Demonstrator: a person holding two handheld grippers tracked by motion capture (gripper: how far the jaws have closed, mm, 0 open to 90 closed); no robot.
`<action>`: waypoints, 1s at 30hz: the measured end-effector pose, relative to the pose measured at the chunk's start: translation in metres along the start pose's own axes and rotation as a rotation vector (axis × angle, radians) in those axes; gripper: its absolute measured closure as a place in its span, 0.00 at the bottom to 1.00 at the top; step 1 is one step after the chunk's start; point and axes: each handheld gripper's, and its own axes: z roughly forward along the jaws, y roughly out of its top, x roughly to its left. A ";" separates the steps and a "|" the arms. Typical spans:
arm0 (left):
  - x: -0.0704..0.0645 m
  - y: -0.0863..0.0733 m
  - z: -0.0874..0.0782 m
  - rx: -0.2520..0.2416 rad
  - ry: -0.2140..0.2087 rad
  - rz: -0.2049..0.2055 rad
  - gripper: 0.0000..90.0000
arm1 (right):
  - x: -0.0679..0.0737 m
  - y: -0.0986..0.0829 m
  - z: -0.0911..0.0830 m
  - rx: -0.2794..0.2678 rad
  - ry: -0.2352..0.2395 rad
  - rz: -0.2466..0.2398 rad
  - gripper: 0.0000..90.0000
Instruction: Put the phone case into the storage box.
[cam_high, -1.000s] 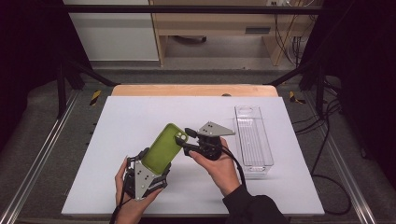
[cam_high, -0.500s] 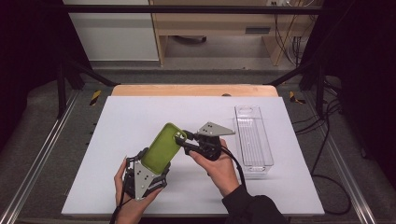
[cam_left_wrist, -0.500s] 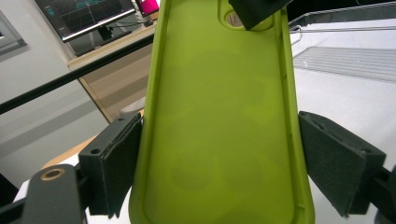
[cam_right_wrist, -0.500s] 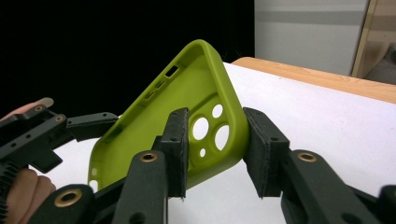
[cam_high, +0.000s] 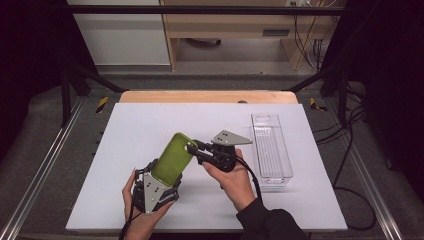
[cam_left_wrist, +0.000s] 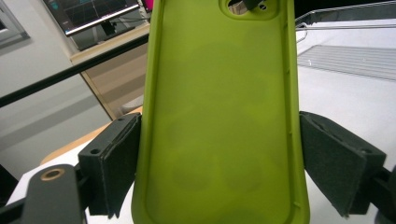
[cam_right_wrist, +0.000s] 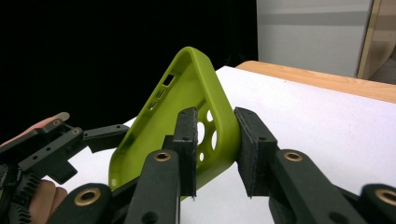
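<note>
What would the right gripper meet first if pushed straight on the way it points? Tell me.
The right gripper already clasps the camera-hole end of the soft lime-green phone case; pushed on, it would probably drive that case edge deeper between its jaws, toward the left gripper.

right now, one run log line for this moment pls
left gripper: shut on phone case | right gripper: shut on case's top edge | case: off table | clear bin: untouched

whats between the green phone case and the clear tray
In the high view, the right claw and its hand lie between the green phone case and clear tray.
</note>
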 end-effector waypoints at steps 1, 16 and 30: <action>0.000 -0.001 0.000 0.001 -0.001 -0.003 0.18 | 0.000 0.000 0.000 0.000 -0.002 0.002 0.80; 0.004 -0.007 0.006 0.022 -0.017 -0.050 0.18 | 0.013 0.000 0.003 -0.019 -0.008 -0.011 0.85; 0.006 -0.012 0.008 0.046 -0.016 -0.085 0.17 | 0.016 0.000 0.011 -0.007 -0.016 -0.035 0.85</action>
